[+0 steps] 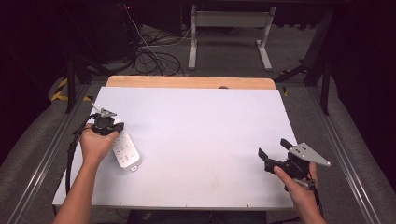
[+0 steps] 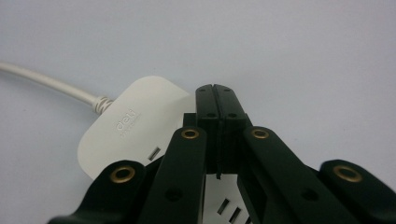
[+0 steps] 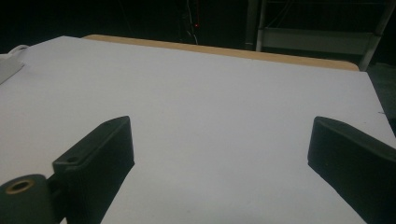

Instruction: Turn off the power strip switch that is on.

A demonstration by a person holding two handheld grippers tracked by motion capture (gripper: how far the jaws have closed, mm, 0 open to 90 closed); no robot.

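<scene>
A: We begin at the near edge of the table (image 1: 196, 140). Our right gripper (image 1: 275, 150) sits at the near right corner, held in the right hand (image 1: 299, 182). What do we read for its jaws?

B: In the right gripper view, our right gripper (image 3: 219, 140) has its two black jaws standing wide apart, with bare white tabletop between them. Nothing is held.

A: Next, the left side, slightly farther in.

B: Our left hand (image 1: 95, 144) holds the left gripper (image 1: 103, 119) over the white power strip (image 1: 125, 149). The strip lies flat near the left edge of the table, with its socket face up.

A: Jaw state on the left?

B: In the left gripper view, our left gripper (image 2: 215, 88) has its jaws closed flat against each other, and nothing is clamped between them. The closed tip sits above the rounded end of the power strip (image 2: 135, 121); we cannot tell whether it touches. A white cord (image 2: 51, 84) leaves that end and runs off across the table.

A: Beyond that?

B: A wooden strip (image 1: 187, 82) along the far table edge, then a white frame (image 1: 231, 32) on the dark floor.
</scene>
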